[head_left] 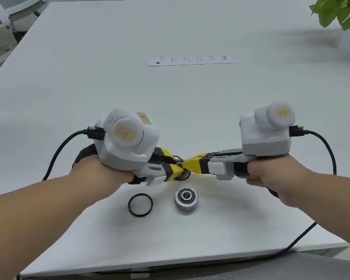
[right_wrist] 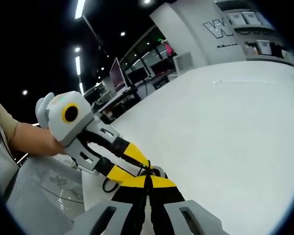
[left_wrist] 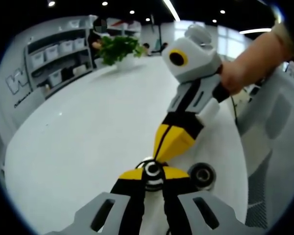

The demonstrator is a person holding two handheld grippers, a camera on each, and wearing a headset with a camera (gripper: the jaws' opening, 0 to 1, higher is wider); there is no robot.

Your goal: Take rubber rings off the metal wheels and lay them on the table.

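My left gripper (head_left: 176, 170) and right gripper (head_left: 193, 164) meet tip to tip above the white table (head_left: 233, 93). In the left gripper view my left gripper (left_wrist: 152, 175) is shut on a small metal wheel (left_wrist: 152, 171) with a black rubber ring around it. The right gripper (left_wrist: 160, 151) comes in from above, its yellow tips pinched on that wheel's rim, on the ring. In the right gripper view my right gripper (right_wrist: 147, 182) looks shut. A loose black rubber ring (head_left: 140, 205) and a bare metal wheel (head_left: 186, 198) lie on the table just in front of the grippers.
A white power strip (head_left: 191, 59) lies far back at the table's centre, and a green plant (head_left: 338, 11) stands at the far right corner. Black cables (head_left: 324, 149) trail from both grippers. The table's front edge (head_left: 181, 259) is close below the loose ring.
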